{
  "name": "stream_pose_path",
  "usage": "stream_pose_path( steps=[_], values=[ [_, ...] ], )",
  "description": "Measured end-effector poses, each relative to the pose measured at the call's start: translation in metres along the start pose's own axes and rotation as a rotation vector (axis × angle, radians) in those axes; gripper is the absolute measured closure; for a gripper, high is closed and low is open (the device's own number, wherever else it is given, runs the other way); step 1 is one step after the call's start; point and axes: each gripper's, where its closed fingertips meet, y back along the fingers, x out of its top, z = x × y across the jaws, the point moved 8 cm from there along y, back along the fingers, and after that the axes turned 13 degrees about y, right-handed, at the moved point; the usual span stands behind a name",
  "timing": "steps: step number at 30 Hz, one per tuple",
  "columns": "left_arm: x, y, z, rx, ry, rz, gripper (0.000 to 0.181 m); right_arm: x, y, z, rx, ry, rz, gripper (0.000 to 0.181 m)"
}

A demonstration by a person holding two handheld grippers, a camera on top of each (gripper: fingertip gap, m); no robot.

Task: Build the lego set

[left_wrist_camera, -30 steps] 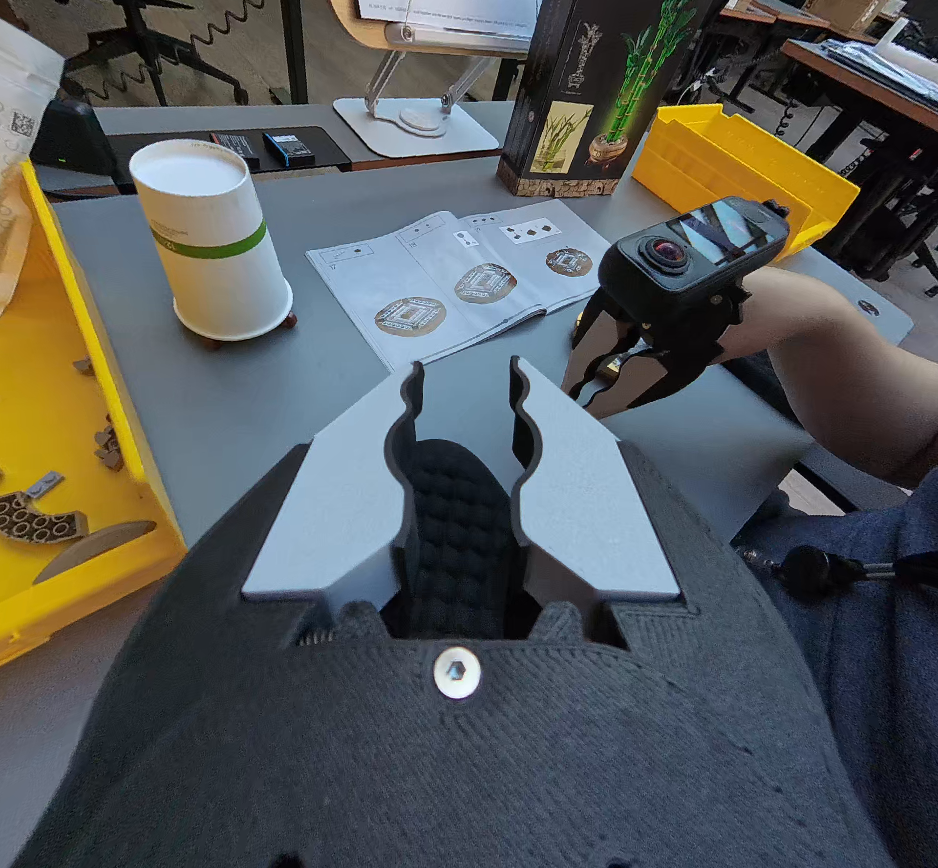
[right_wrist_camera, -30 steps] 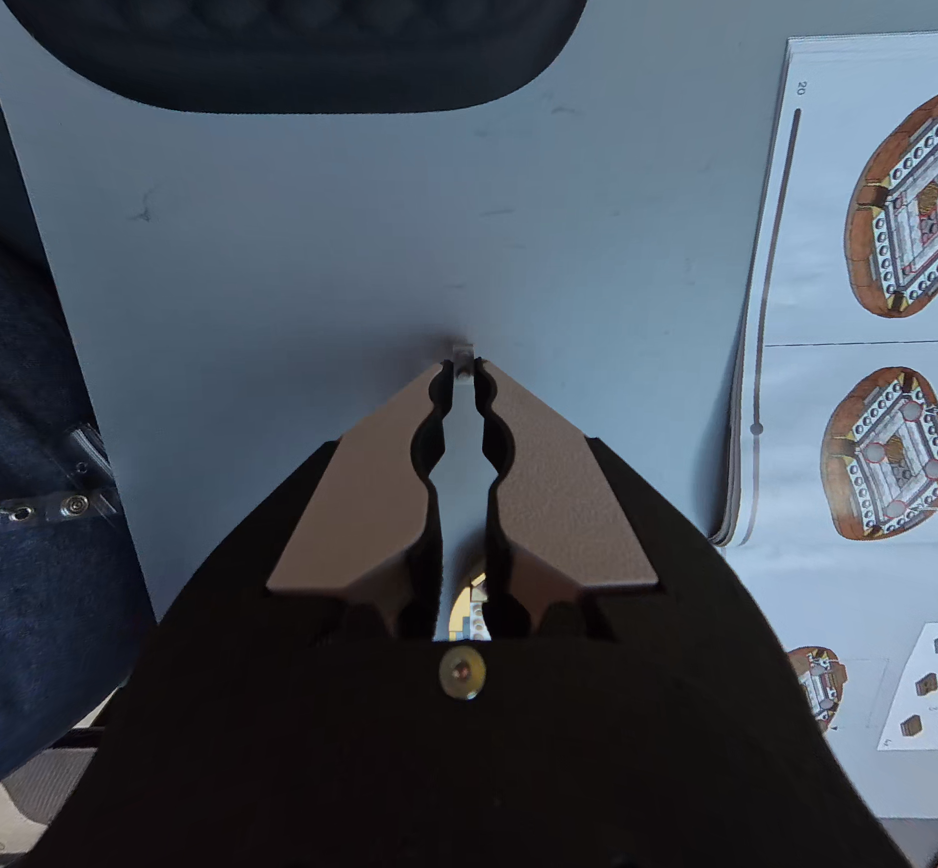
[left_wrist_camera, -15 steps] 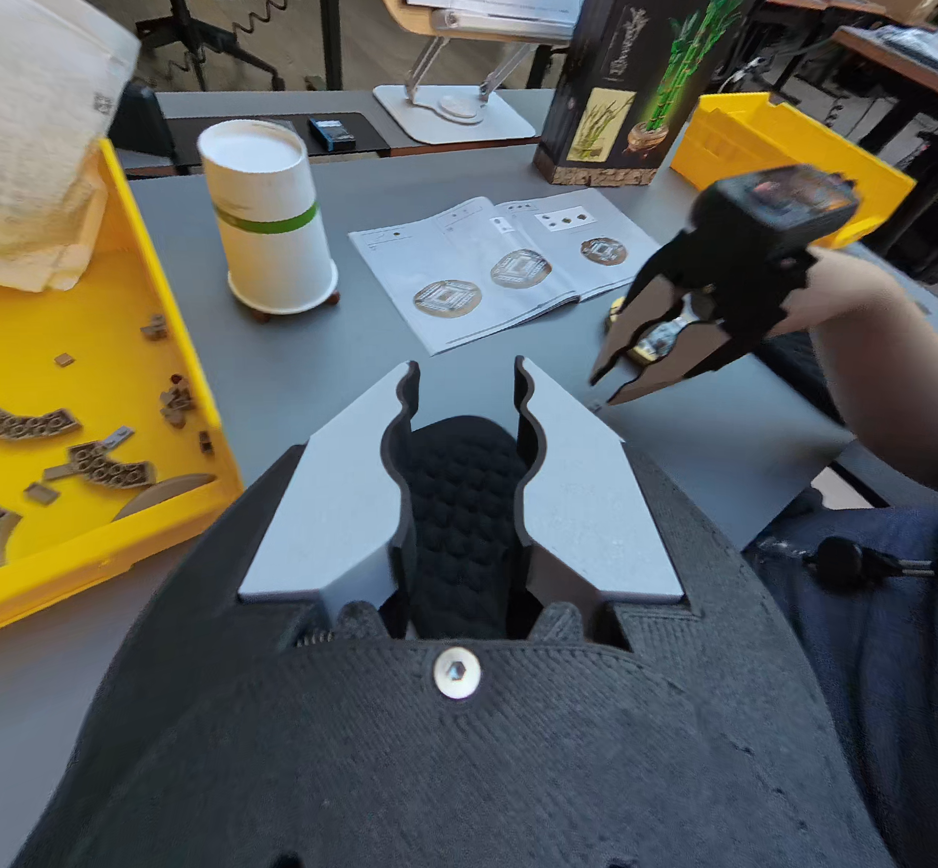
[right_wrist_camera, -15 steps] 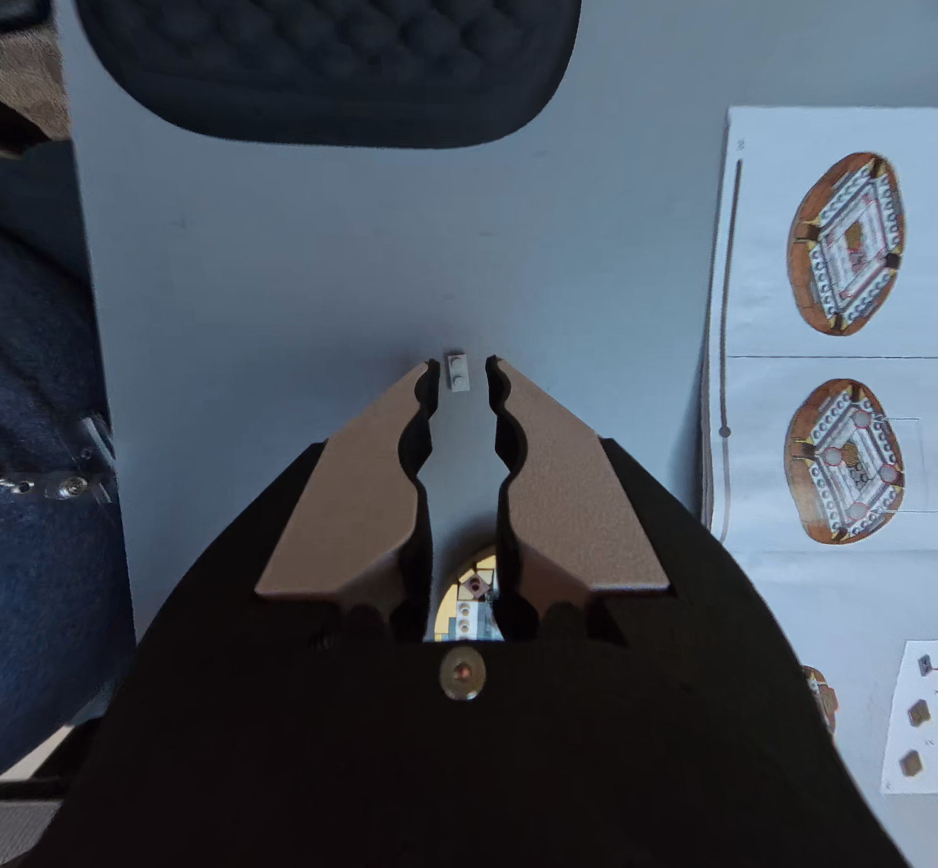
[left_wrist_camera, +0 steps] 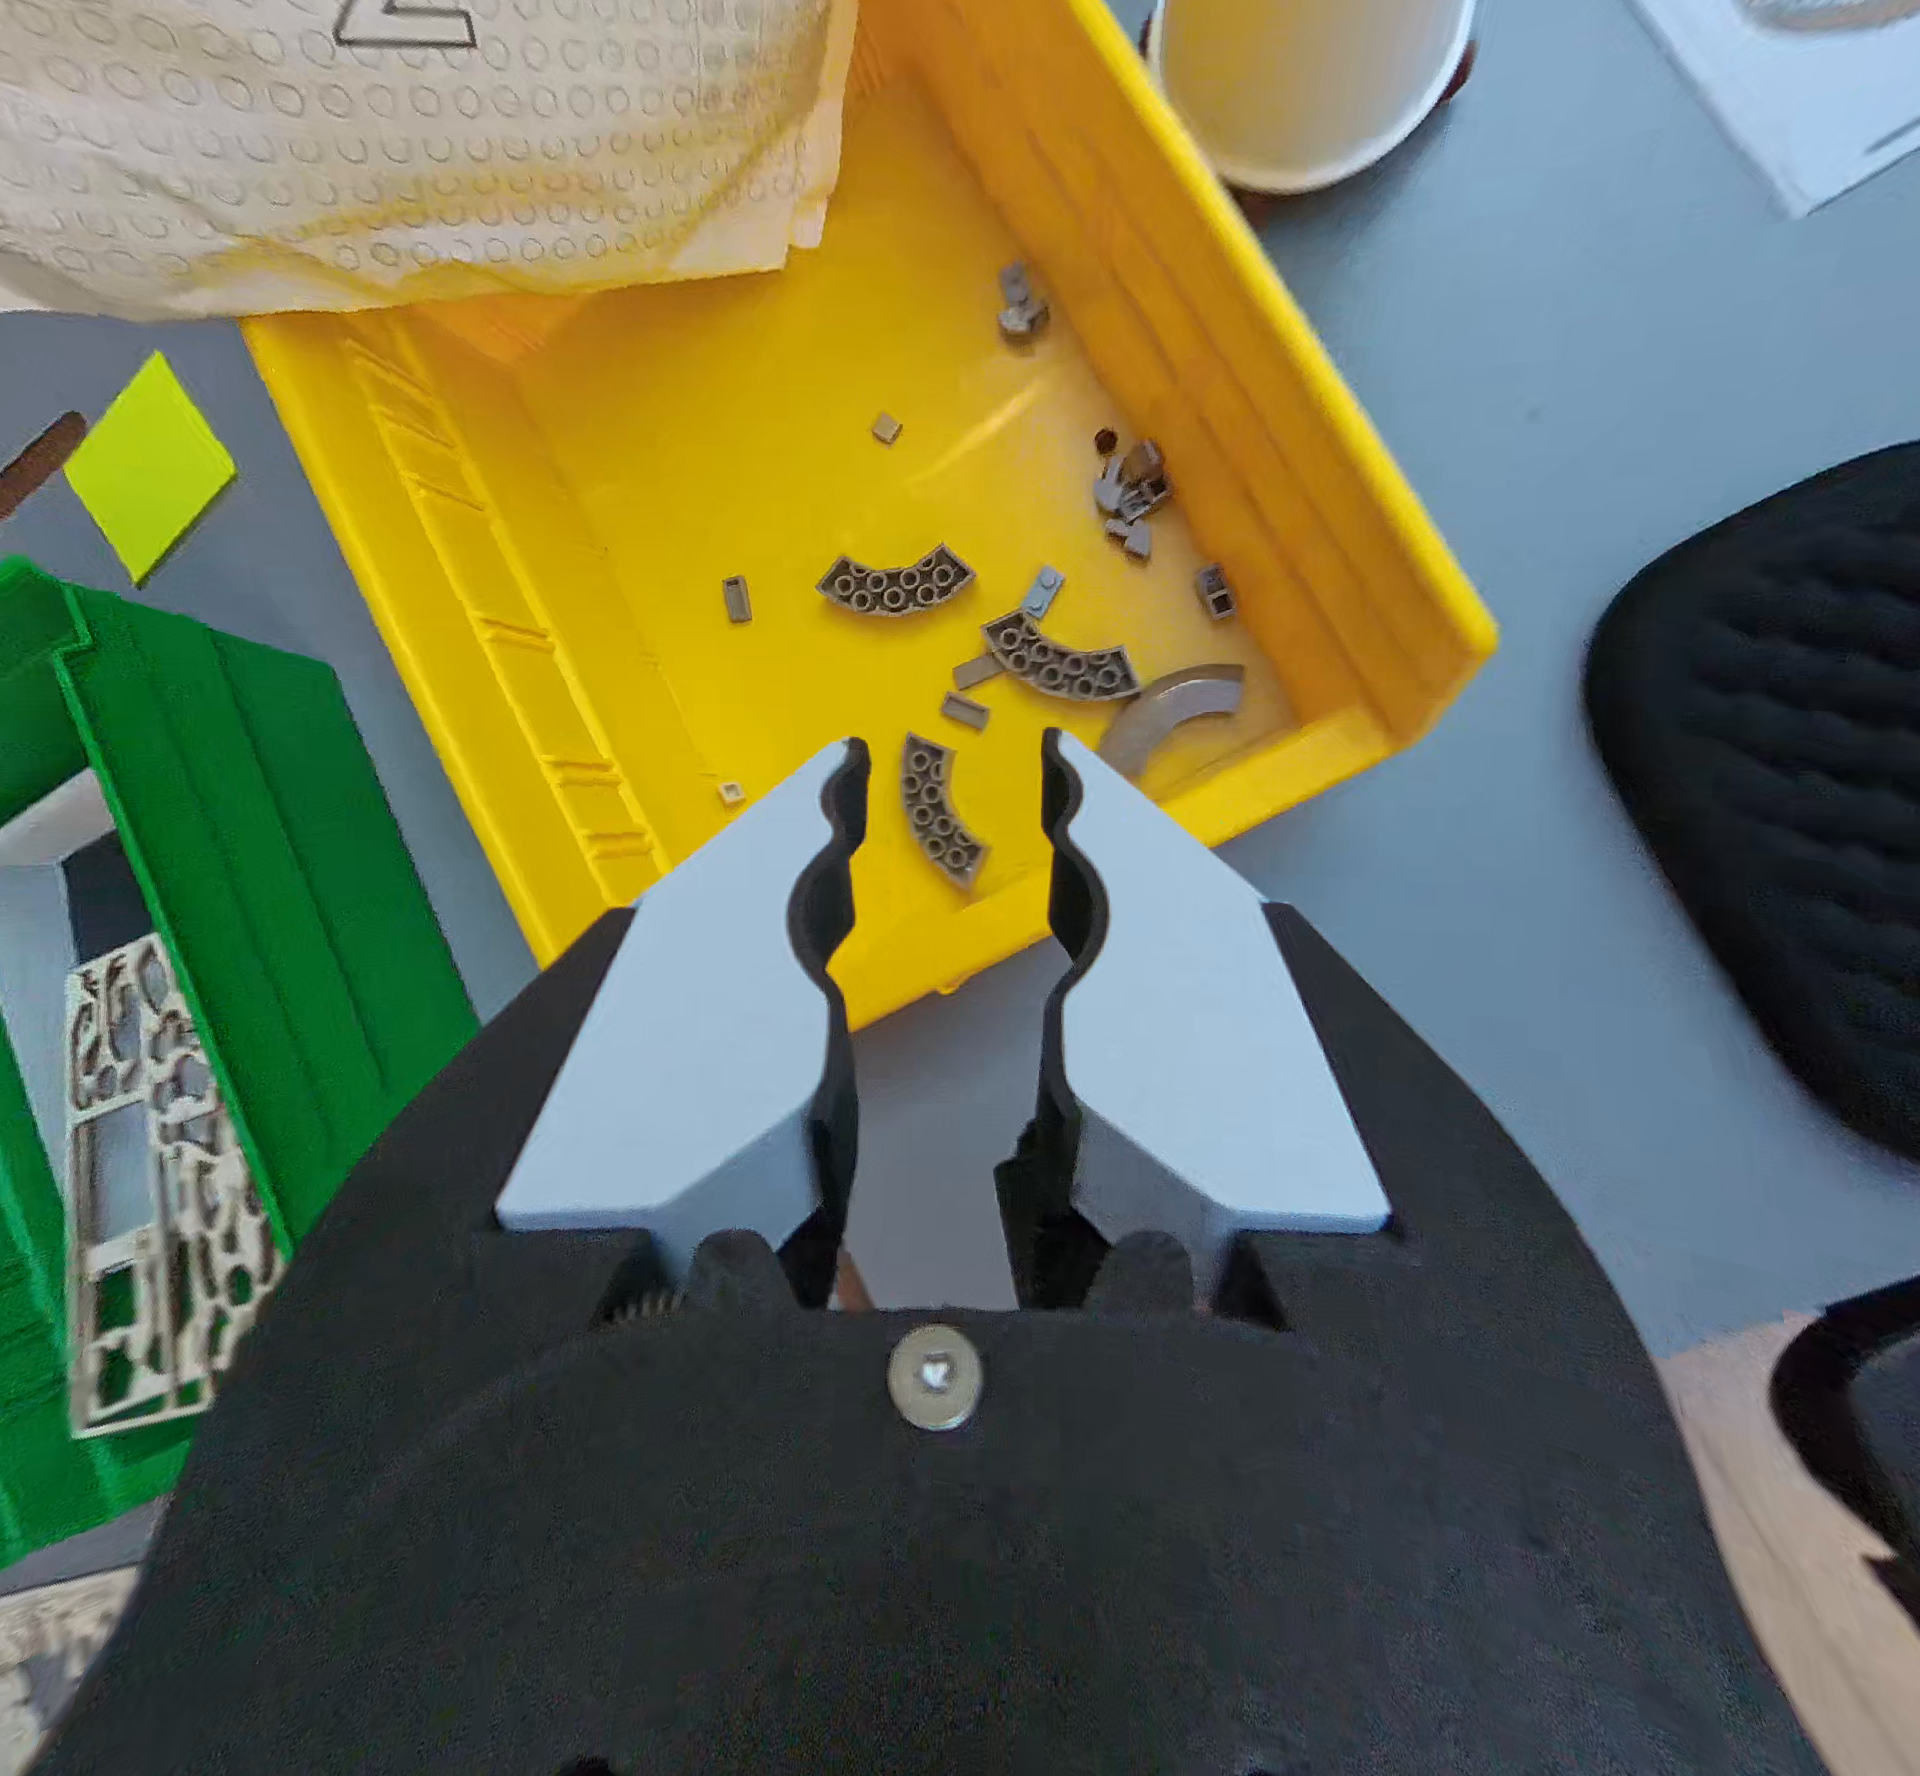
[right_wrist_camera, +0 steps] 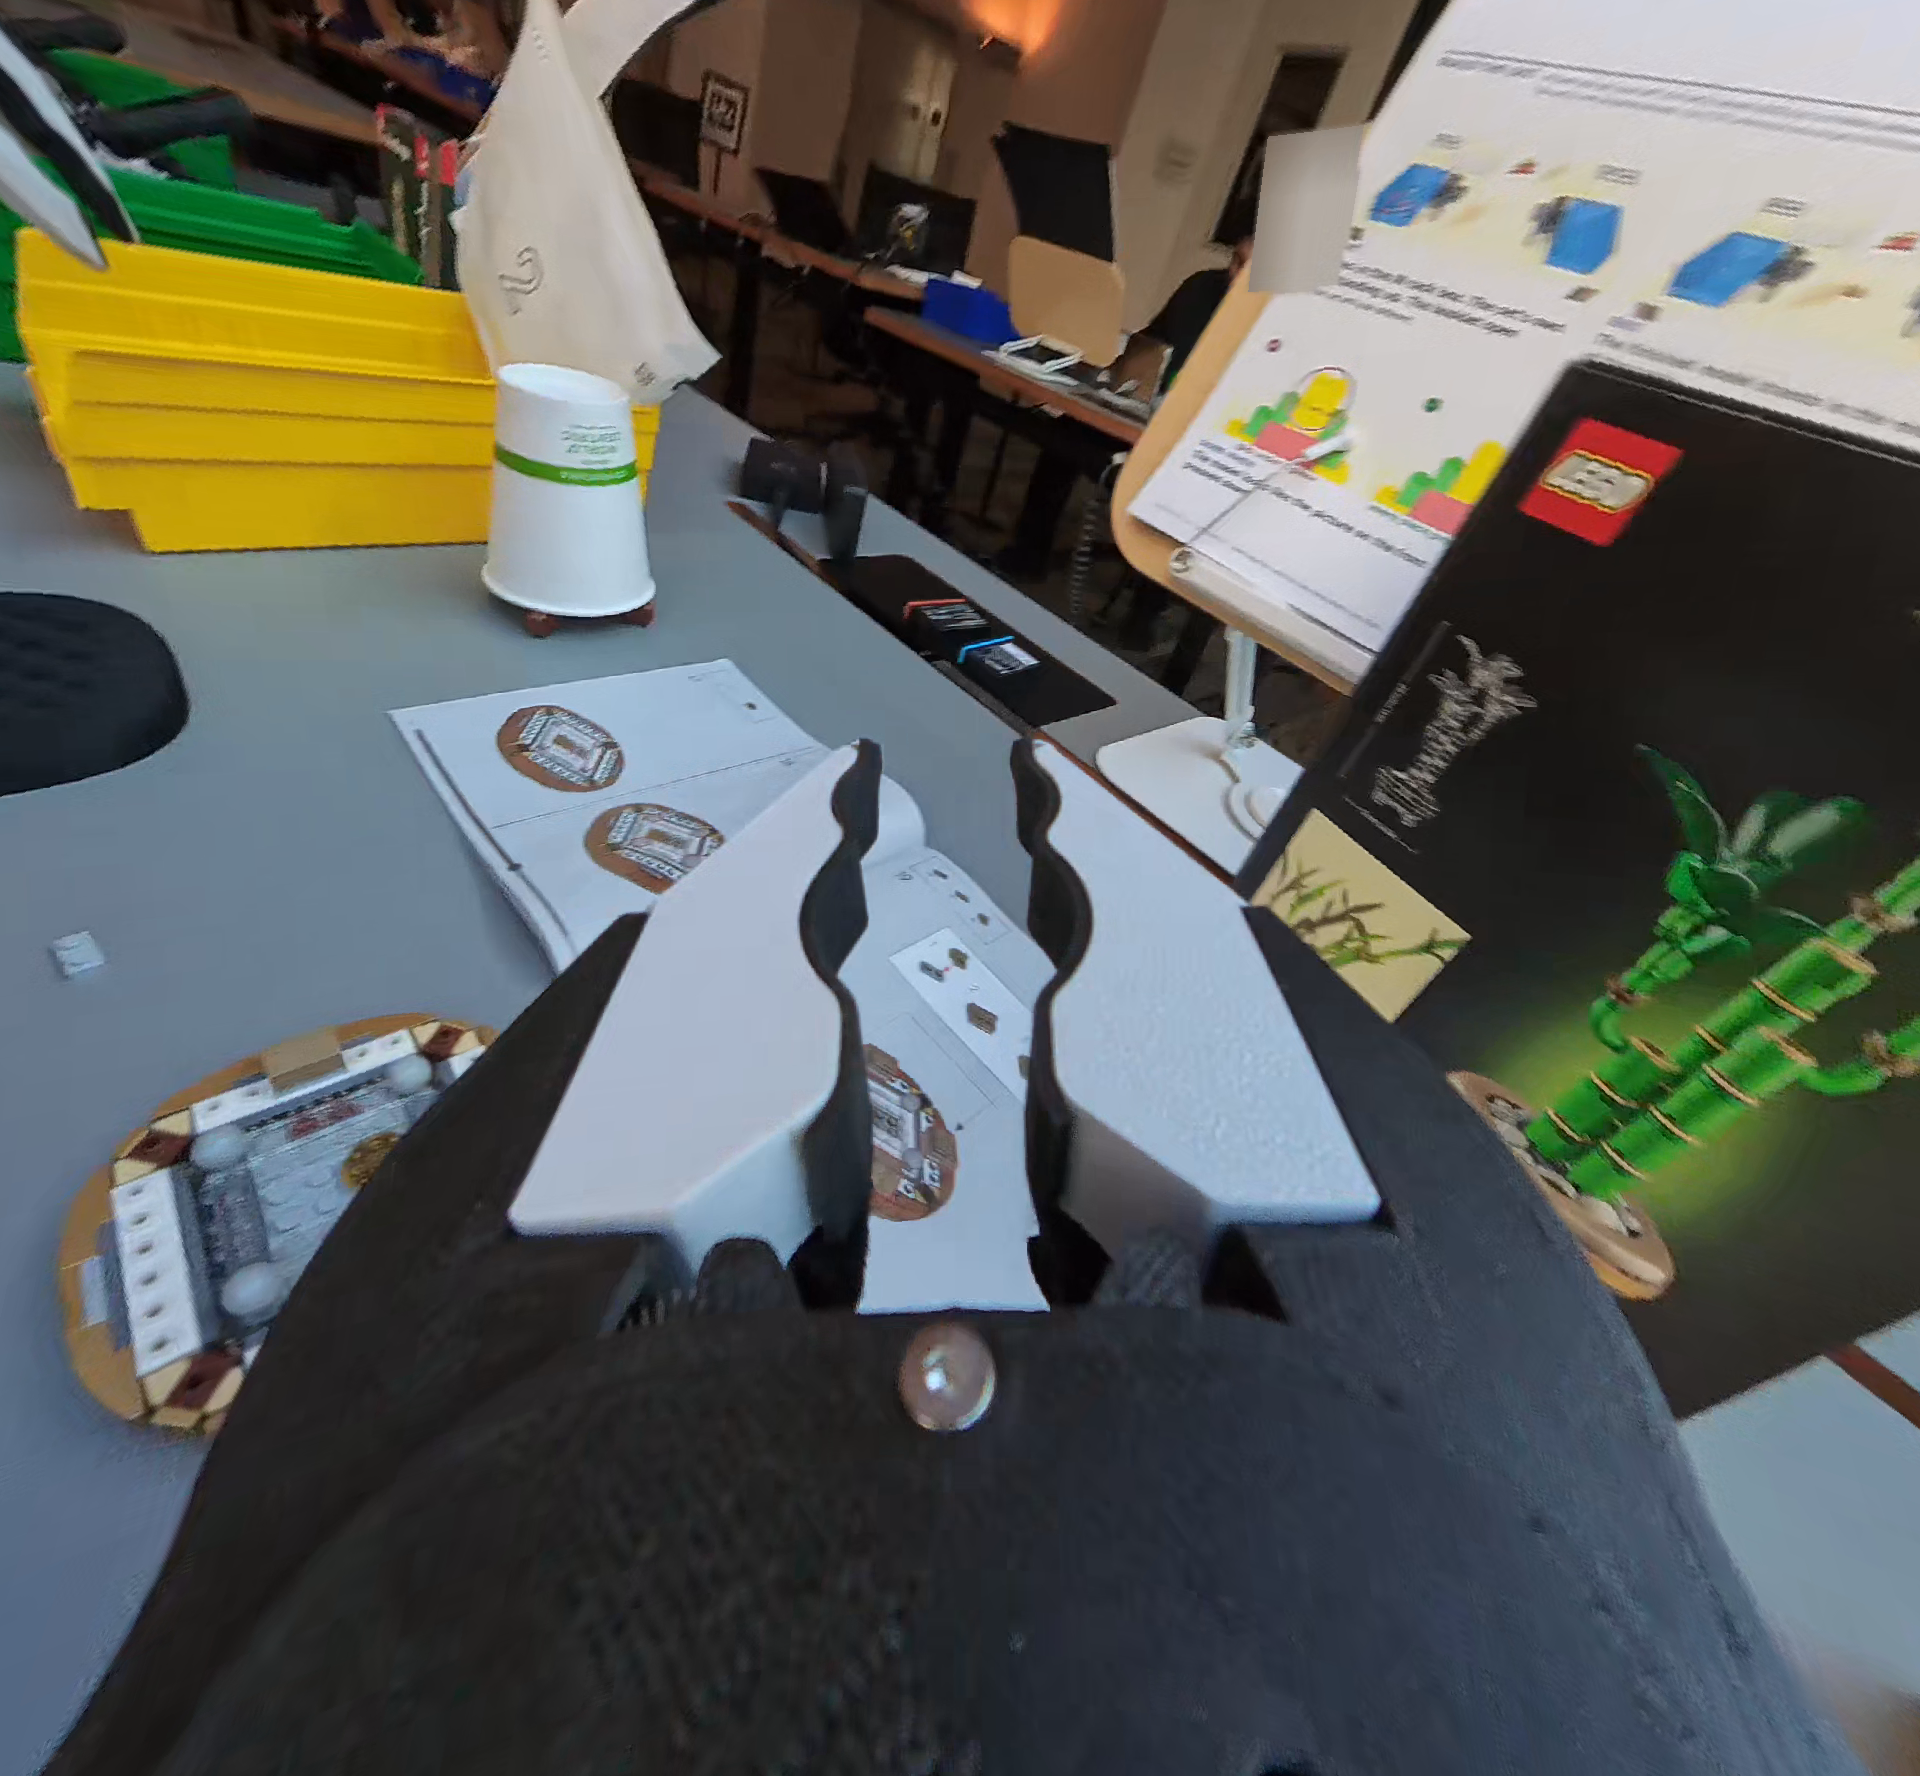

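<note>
My left gripper (left_wrist_camera: pixel 948 758) is open and empty above the near corner of a yellow bin (left_wrist_camera: pixel 1164 199). A grey curved lego plate (left_wrist_camera: pixel 940 822) lies between its fingertips on the bin floor, with two more curved plates (left_wrist_camera: pixel 896 581) and several small grey pieces beyond. My right gripper (right_wrist_camera: pixel 943 762) is open and empty, raised over the open instruction booklet (right_wrist_camera: pixel 623 770). The round brown lego base (right_wrist_camera: pixel 223 1207) lies on the grey table at lower left. A small white plate (right_wrist_camera: pixel 78 952) lies loose on the table to its left.
A white paper parts bag (left_wrist_camera: pixel 395 64) rests in the bin's far end. An upturned white cup (right_wrist_camera: pixel 569 500) stands beside the bin. A green bin (left_wrist_camera: pixel 208 895) sits left, a black pad (left_wrist_camera: pixel 1766 770) right. The black lego box (right_wrist_camera: pixel 1662 843) and a document stand (right_wrist_camera: pixel 1455 324) stand at the right. One gripper's finger ends stand about 55 centimeters off the other's. The round brown lego base (right_wrist_camera: pixel 223 1207) is closer to my right gripper, around 20 centimeters from its tips; the left tips are 50 centimeters off.
My left gripper swung left from over the black pad to above the yellow bin. My right gripper opened, left the small white plate on the table, and lifted and tilted up towards the booklet.
</note>
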Motion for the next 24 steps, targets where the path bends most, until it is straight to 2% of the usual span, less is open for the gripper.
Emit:
stream_pose_path(
  steps=[1,6,12,17,21,24],
  values=[
    [0.003,-0.009,-0.007,0.029,-0.036,-0.041,0.146,-0.008,0.006,0.005,-0.041,-0.010,0.016,0.156],
    [0.024,-0.043,-0.031,0.059,-0.135,-0.146,0.140,-0.039,0.020,0.023,-0.169,-0.057,-0.012,0.156],
    [0.035,-0.073,-0.027,-0.051,-0.224,-0.244,0.131,-0.040,0.028,0.033,-0.229,-0.061,-0.010,0.156],
    [0.032,-0.075,-0.009,-0.209,-0.332,-0.259,0.130,-0.042,0.034,0.039,-0.248,-0.066,-0.046,0.156],
    [0.028,-0.069,-0.006,-0.199,-0.454,-0.296,0.131,-0.041,0.039,0.047,-0.274,-0.083,-0.069,0.157],
    [0.027,-0.064,-0.003,-0.196,-0.494,-0.336,0.139,-0.038,0.039,0.054,-0.299,-0.111,-0.064,0.157]
  ],
)
